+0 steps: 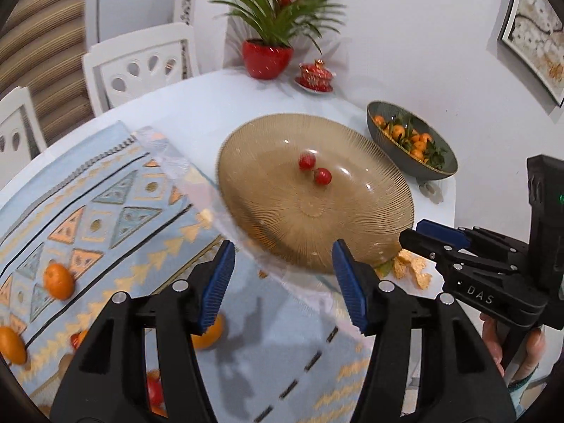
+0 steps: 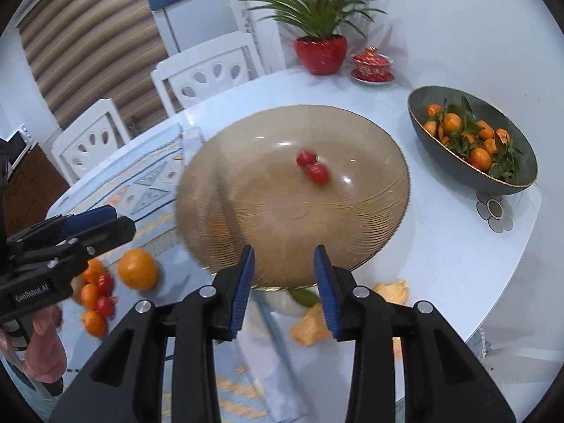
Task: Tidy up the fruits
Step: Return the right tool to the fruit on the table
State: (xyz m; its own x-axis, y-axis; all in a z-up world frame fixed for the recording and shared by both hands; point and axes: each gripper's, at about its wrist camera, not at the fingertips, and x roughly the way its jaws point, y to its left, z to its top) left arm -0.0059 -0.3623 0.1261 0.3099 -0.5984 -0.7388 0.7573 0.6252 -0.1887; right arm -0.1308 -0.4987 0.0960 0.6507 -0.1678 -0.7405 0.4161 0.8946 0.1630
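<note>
**Fruit sorting: plate partly loaded, loose fruit on the cloth**

Two small red fruits (image 2: 313, 166) lie touching each other, just far of the centre of the amber glass plate (image 2: 268, 232). The plate's shallow dish probably keeps round fruit from rolling off.

Loose fruit waits on the patterned cloth (image 1: 116, 211), left of the plate: a large orange (image 2: 137, 269), and near it a cluster of smaller oranges and red fruits (image 2: 96, 298). You will likely pick from here next.

Your left gripper (image 1: 283, 282) is wide open and holds nothing; it hovers over the plate's near rim. Your right gripper (image 2: 283, 290) is also open and empty, at the same near rim. Both appear positioned for a fresh pick.

Orange peel (image 2: 391, 290) lies near the plate's right side. A dark bowl (image 2: 451, 172) of leafy tangerines stands far right, well apart. A clear plastic sheet (image 1: 176, 165) overlaps the cloth; avoid snagging it.
</note>
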